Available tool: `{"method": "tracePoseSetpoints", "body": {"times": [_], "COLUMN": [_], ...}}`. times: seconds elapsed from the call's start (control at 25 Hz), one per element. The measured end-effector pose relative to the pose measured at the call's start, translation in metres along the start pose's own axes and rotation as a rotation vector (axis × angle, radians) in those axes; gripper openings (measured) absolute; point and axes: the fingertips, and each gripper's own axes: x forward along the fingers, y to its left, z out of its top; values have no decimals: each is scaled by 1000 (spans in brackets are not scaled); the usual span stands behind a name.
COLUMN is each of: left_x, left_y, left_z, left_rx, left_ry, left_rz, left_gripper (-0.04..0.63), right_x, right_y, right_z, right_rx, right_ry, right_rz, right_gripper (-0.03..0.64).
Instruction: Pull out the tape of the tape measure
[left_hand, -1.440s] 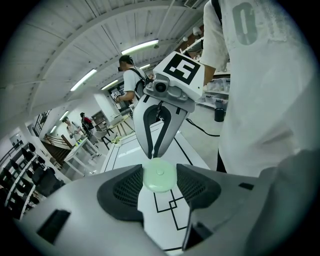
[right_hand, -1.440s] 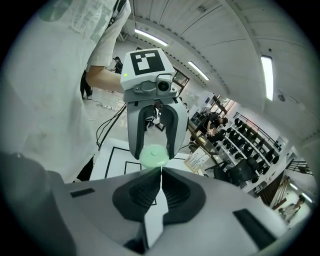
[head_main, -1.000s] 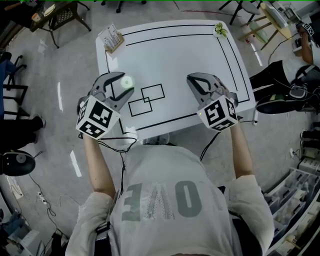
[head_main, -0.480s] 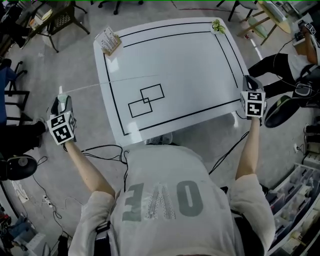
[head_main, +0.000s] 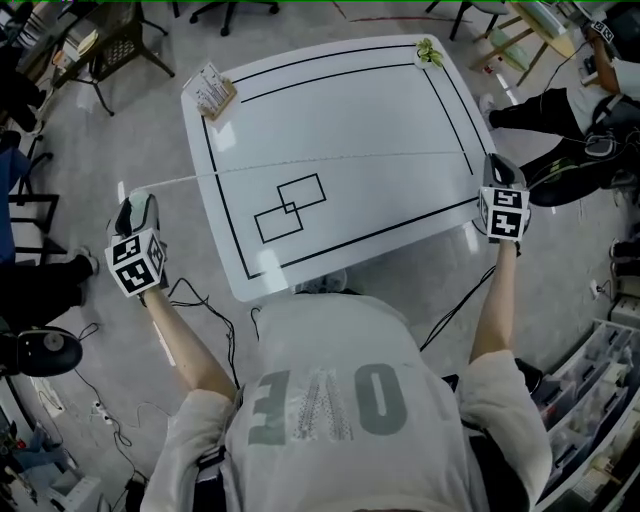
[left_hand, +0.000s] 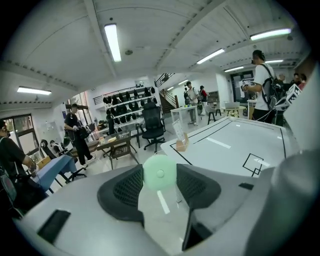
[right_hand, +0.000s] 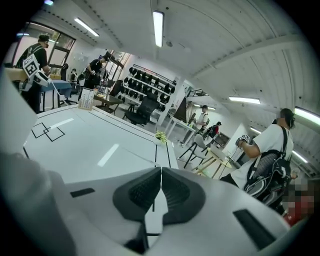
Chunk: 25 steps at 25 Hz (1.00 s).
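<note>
Tape measure at full stretch: the thin pale tape (head_main: 320, 164) crosses over the white rectangular table (head_main: 380, 100) from the frame's left to its right. Its round pale-green case (left_hand: 159, 172) is clamped between the jaws of the left gripper (head_main: 134, 205), off the table's left edge. The right gripper (head_main: 503, 168), off the right edge, has its jaws pressed together on the tape's end. The pull looks nearly finished, with both arms spread wide. Any further length would call for carrying the right gripper outward with the case held steady. Room is tight at right, where a seated person's legs (head_main: 560, 110) lie near. A wooden card stand (head_main: 212, 88) and a small green plant (head_main: 430, 52) occupy the far corners, clear of the tape.
</note>
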Motion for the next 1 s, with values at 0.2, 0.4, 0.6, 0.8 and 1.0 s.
{"method": "tracePoseSetpoints", "body": {"times": [0.2, 0.4, 0.6, 0.8, 1.0], "left_x": [16, 29, 46, 45, 39], "left_y": [-44, -91, -135, -157, -174], "left_z": [9, 13, -7, -43, -67], "left_rx": [-6, -26, -86, -121, -107], "left_ry": [-4, 24, 126, 229, 302], "left_rz": [-95, -187, -237, -255, -287], "left_gripper": [232, 232, 232, 232, 232], "right_x": [2, 8, 19, 24, 28], "right_y": [16, 32, 45, 64, 76], "right_z": [-3, -11, -30, -65, -94], "right_rx": [11, 8, 24, 55, 119], "right_ry": [12, 35, 79, 156, 214], "right_rz": [26, 60, 82, 108, 124], "right_gripper": [32, 32, 32, 32, 32]}}
